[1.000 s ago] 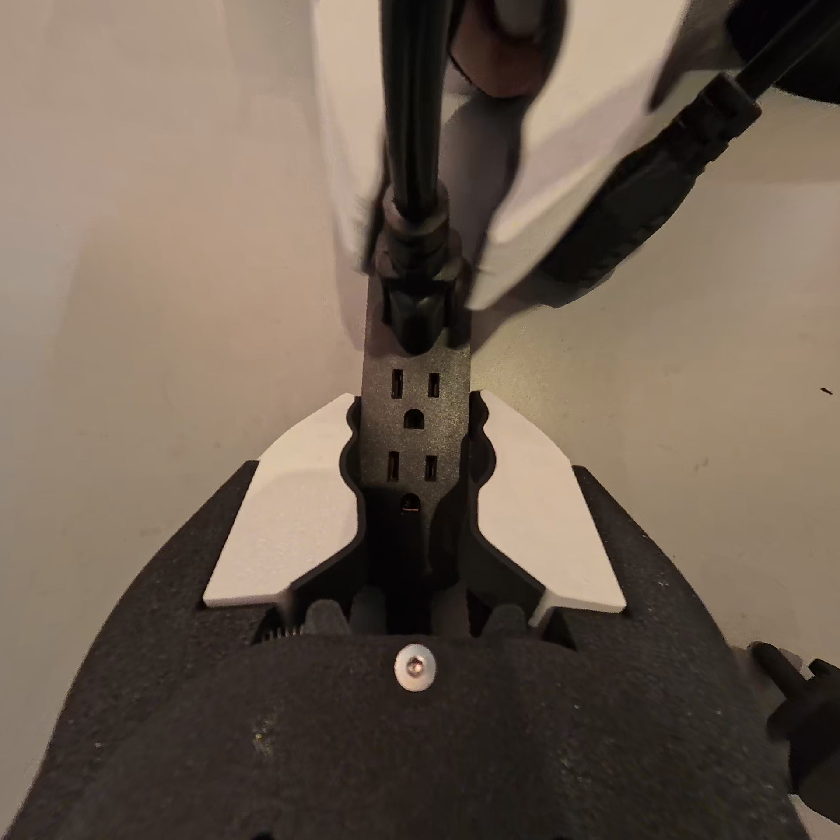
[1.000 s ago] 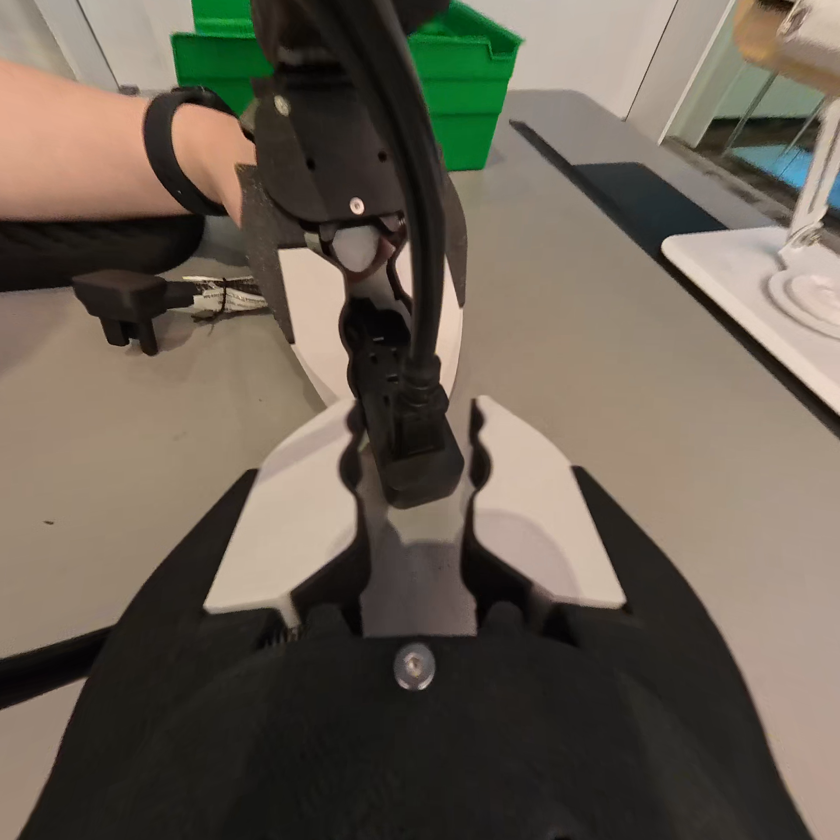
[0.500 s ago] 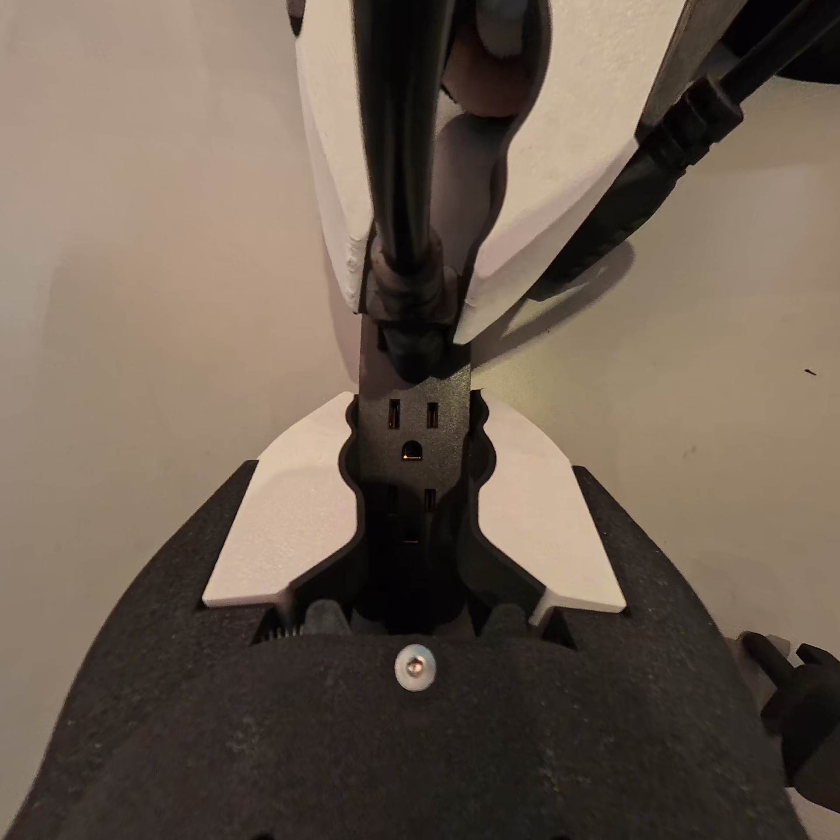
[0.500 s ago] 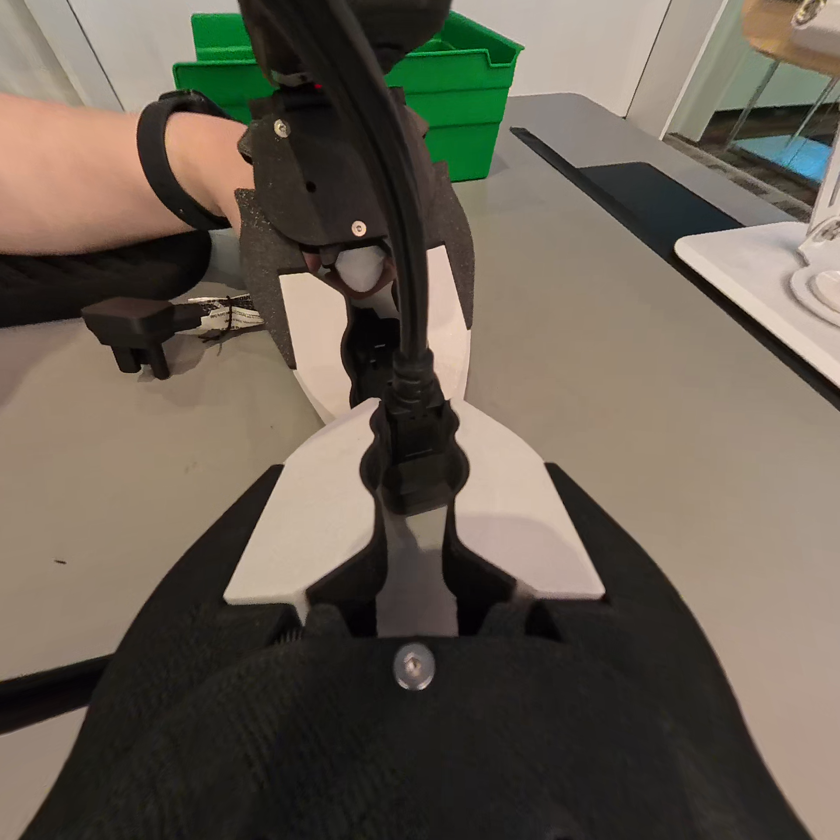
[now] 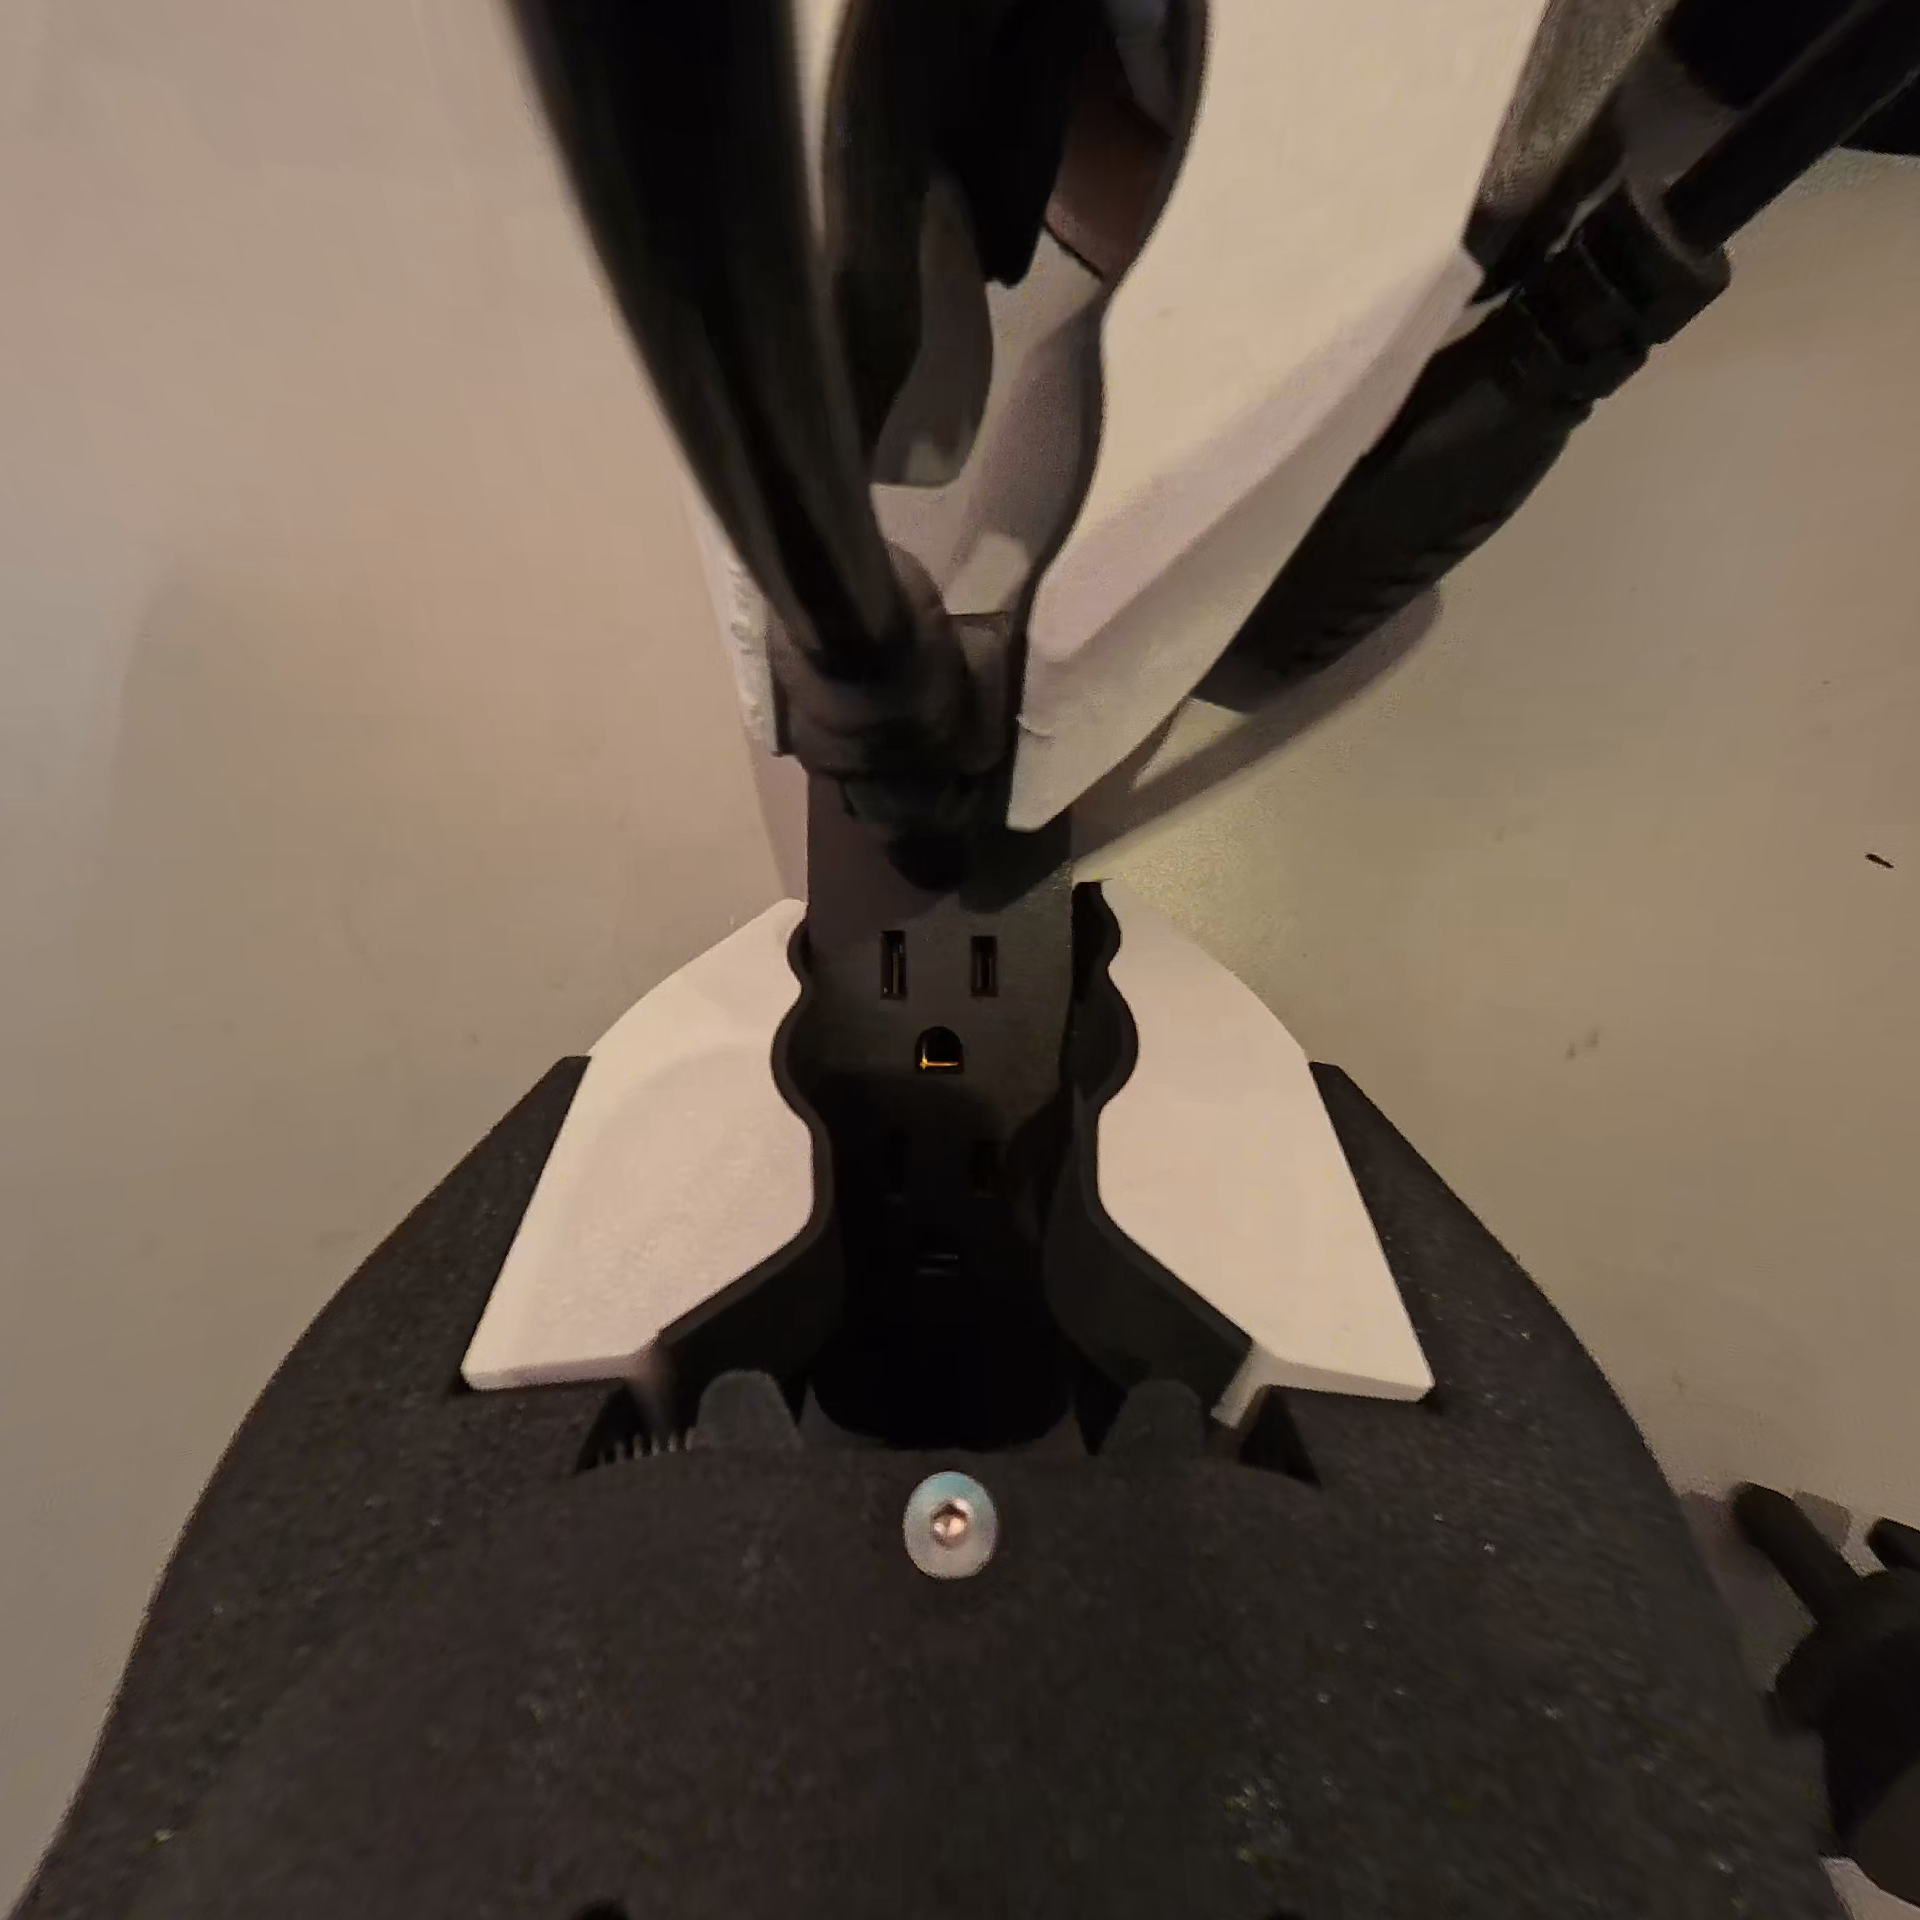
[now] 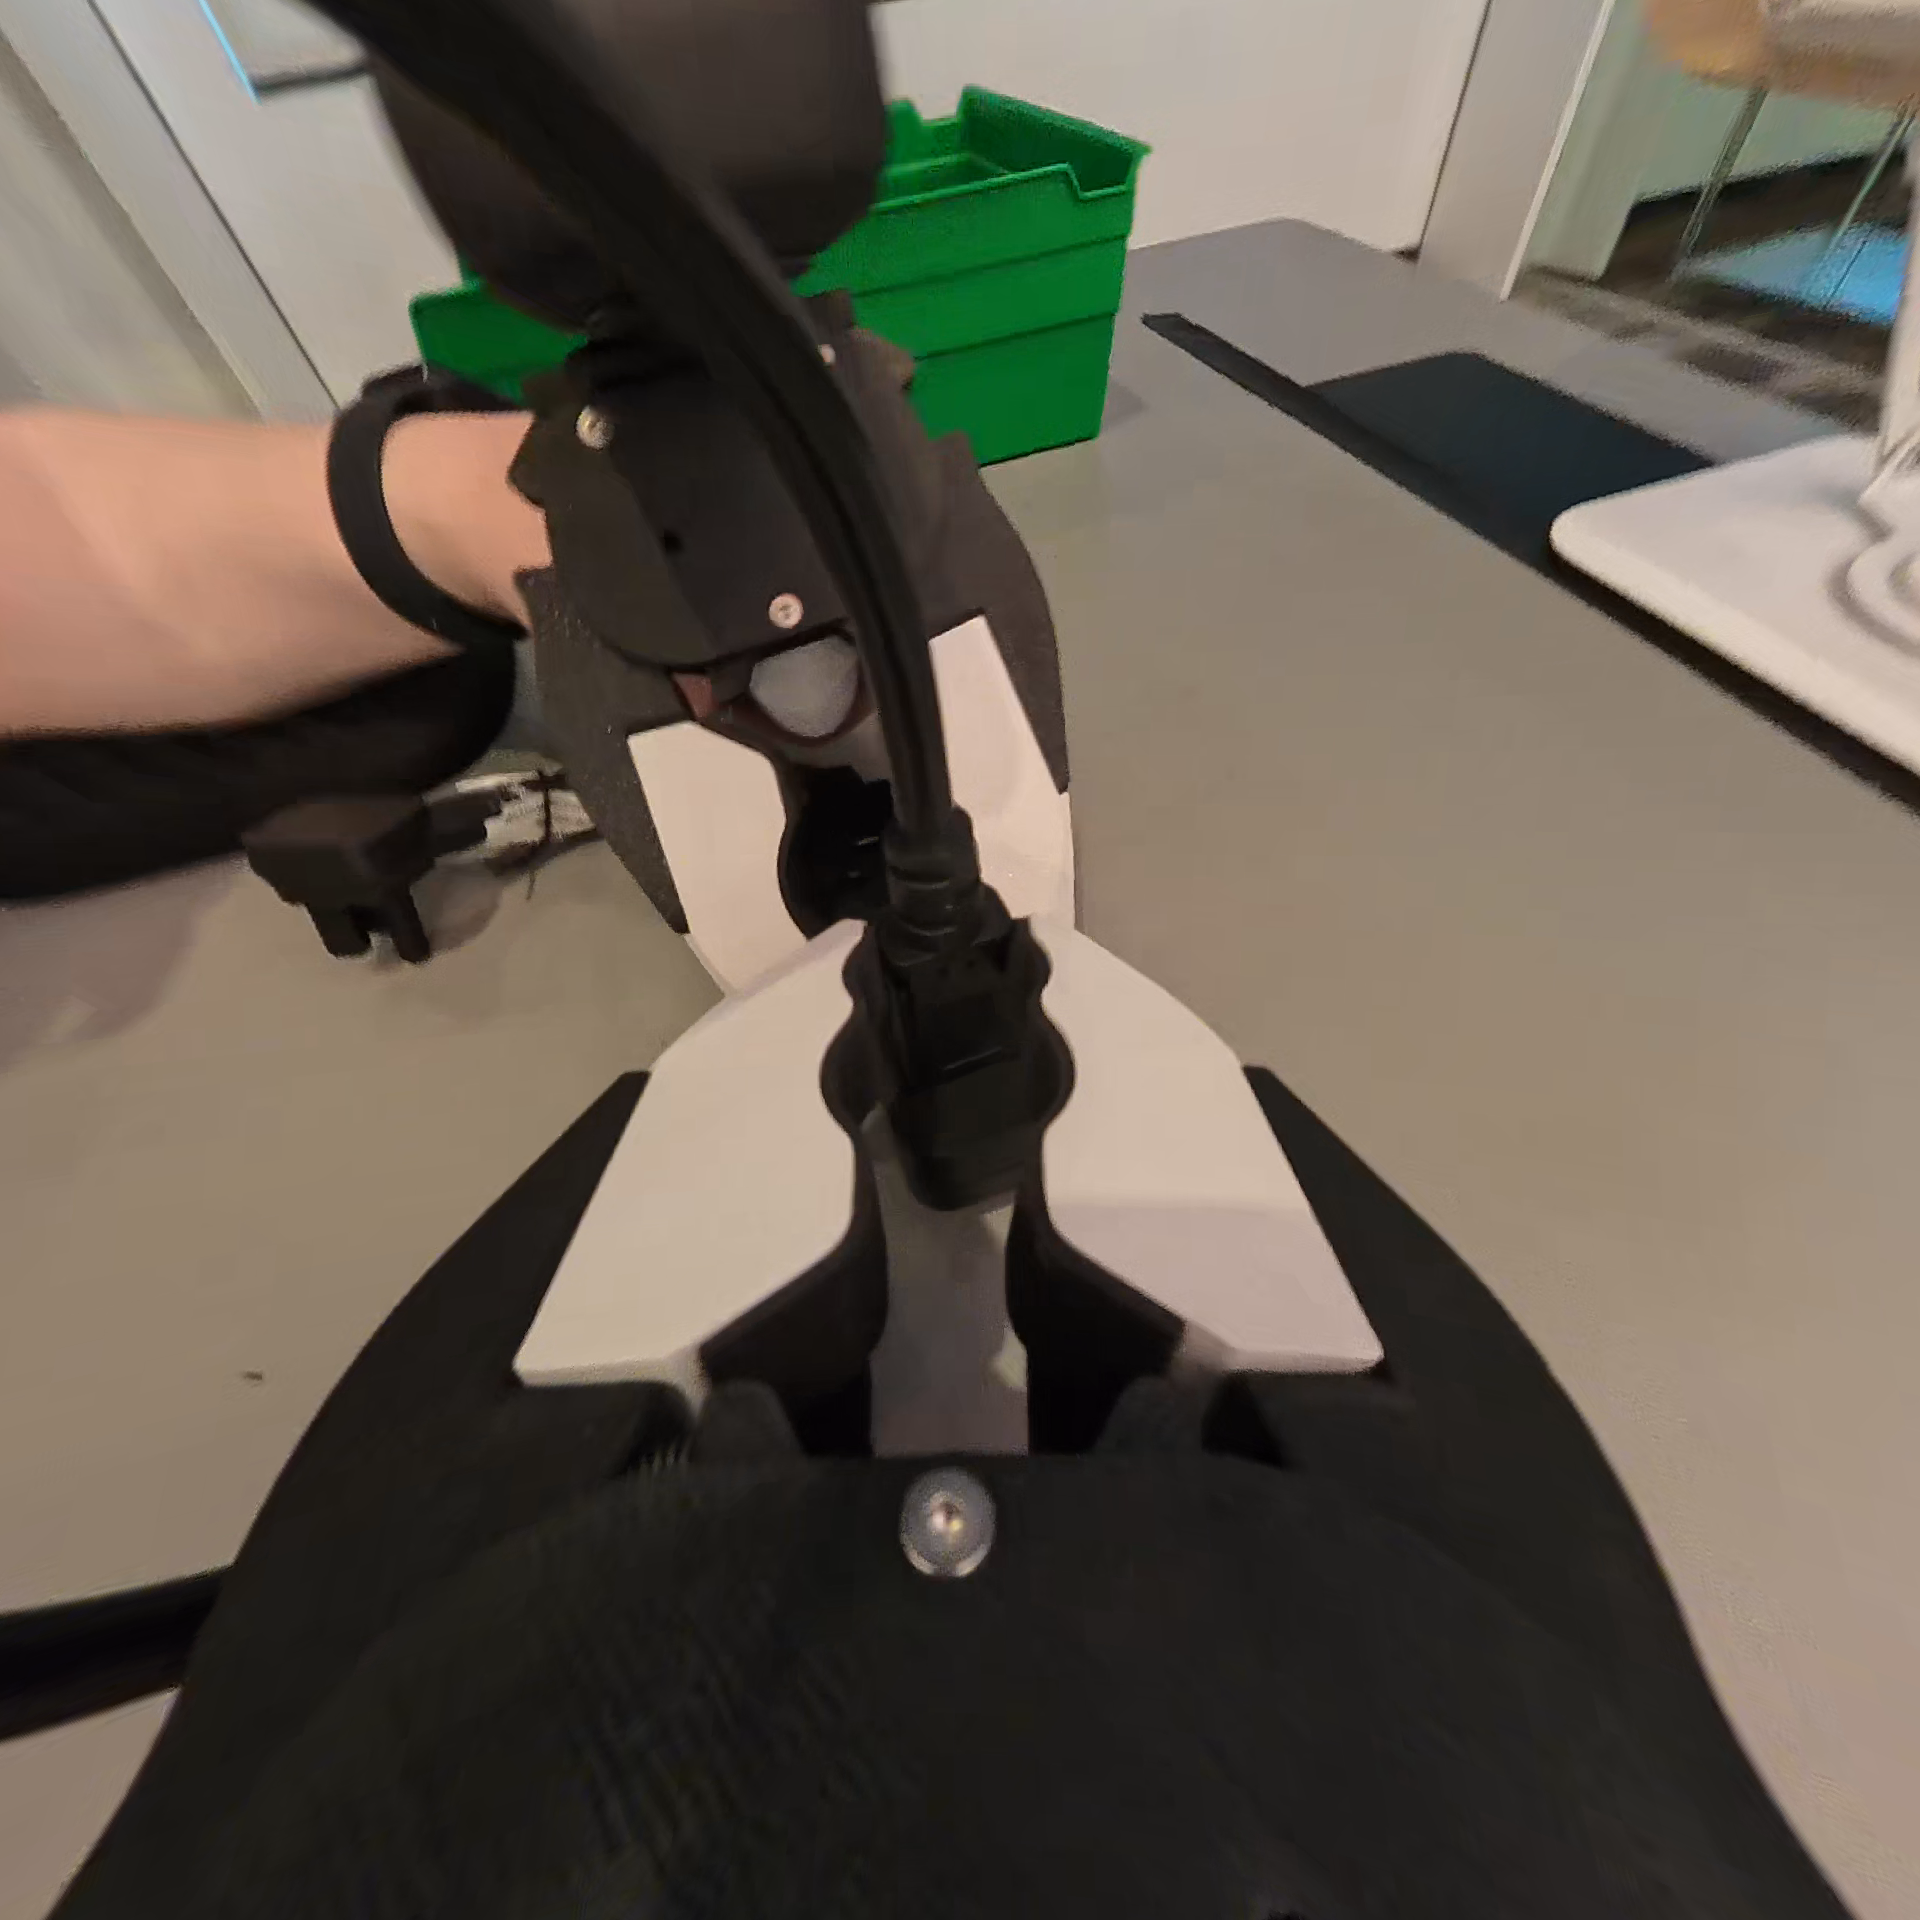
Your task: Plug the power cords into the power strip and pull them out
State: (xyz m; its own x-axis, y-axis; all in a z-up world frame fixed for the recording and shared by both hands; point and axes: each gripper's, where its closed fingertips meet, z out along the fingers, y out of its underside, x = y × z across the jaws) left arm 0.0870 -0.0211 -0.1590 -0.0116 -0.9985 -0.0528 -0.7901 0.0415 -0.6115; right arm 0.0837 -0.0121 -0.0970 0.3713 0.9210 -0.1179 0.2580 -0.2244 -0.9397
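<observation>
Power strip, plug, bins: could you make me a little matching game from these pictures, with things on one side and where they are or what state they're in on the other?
Things:
1. power strip
2. black plug
3. green bins
4. loose plug

Places or states:
A. lying on the table, gripped by nothing
B. clamped in the right tool
C. stacked at the far end of the table
D. held between the fingers of the left tool

Pairs: 1-D, 2-B, 3-C, 4-A
</observation>
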